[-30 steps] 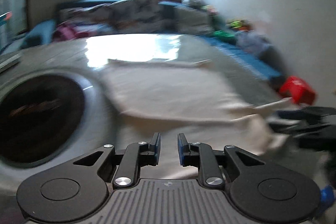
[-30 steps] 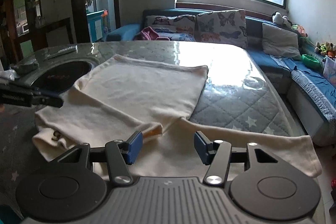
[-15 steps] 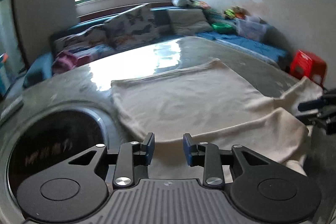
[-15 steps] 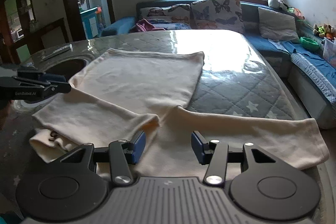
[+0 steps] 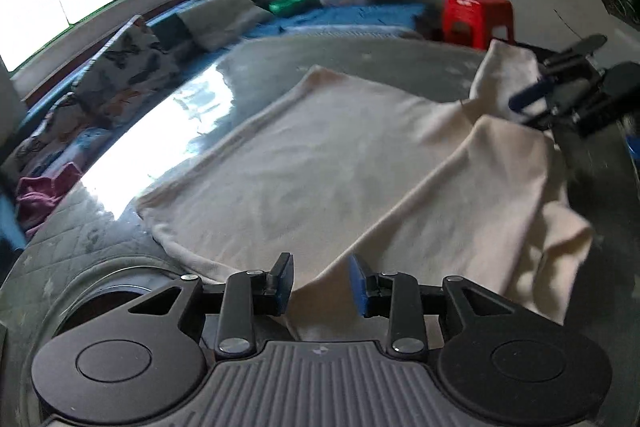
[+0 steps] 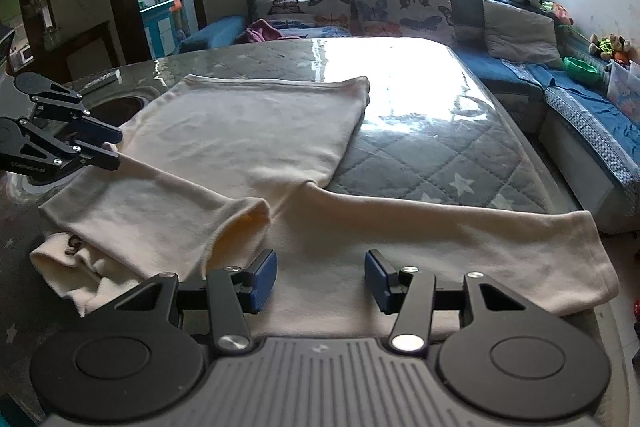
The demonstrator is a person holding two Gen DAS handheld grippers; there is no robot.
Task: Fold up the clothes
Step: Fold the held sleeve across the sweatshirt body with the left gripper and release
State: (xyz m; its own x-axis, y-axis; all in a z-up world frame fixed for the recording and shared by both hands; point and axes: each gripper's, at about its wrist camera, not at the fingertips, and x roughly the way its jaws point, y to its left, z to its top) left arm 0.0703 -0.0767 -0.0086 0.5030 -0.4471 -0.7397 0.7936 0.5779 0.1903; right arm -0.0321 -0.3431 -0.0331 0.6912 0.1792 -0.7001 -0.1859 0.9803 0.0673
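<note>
A cream long-sleeved top (image 6: 256,131) lies flat on the glass-topped table (image 6: 420,147). One sleeve (image 6: 152,211) is folded across the chest. The other sleeve (image 6: 460,239) stretches out to the right, reaching the table's edge. My right gripper (image 6: 320,277) is open just above the top's near edge, nothing between its pads. My left gripper (image 6: 116,150) hovers at the top's left side, by the folded sleeve's shoulder. In the left wrist view the top (image 5: 320,163) fills the middle. The left gripper (image 5: 320,277) is open over the sleeve's edge, and the right gripper (image 5: 556,71) shows at far right.
A round dark opening (image 5: 112,291) is set in the table beside the top's left side. A blue sofa with butterfly cushions (image 6: 400,3) runs behind and along the right. A red stool (image 5: 476,15) stands past the table's far edge.
The left wrist view has swung round to the right along the top, and the left gripper's fingers have spread wider. The right gripper has edged slightly forward over the top, still open.
</note>
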